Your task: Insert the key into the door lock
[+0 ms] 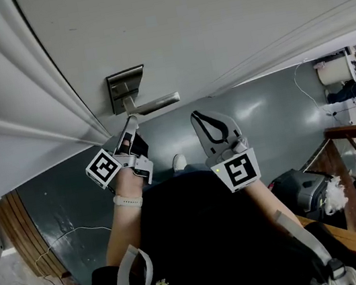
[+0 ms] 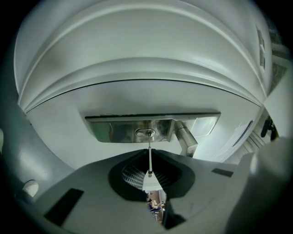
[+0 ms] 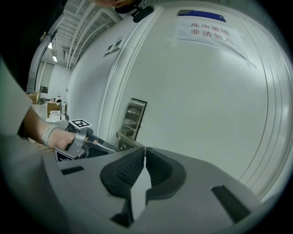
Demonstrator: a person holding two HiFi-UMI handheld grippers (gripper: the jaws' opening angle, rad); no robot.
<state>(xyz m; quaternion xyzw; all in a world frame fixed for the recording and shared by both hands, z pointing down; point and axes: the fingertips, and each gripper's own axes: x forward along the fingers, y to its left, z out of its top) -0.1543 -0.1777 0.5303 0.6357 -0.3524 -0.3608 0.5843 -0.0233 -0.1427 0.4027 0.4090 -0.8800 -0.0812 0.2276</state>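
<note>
Left gripper (image 2: 149, 151) jaws are clamping down on the head of the key (image 2: 149, 160), so the blade is sticking straight out ahead of them. Its tip is sitting right at the keyhole (image 2: 145, 133) in the shiny lock plate (image 2: 114, 131). Most of the blade is showing outside, and I honestly can't tell if the tip is slightly in or just touching the slot.

Right gripper (image 3: 144, 155) jaws are pressing together with nothing between them, so that one is looking like a spectator.

My read is that we're sitting at the very start of the insertion step: lined up, not seated. The next move is probably calling for a straight push along the blade, keeping it square to the slot. Any sideways tilt and the thin key is likely going to bind or twist in the pinch. The door handle (image 2: 185, 137) is sticking out just beside the keyhole, so the gripper is working close to it.

Pose-wise, in the head view the left arm is reaching forward with a pale wristband (image 1: 127, 200) showing, and its gripper is angling in just under the handle. The right arm is holding its gripper near, level with the left one, pointing at the white door (image 1: 211, 23) but apart from it.
</note>
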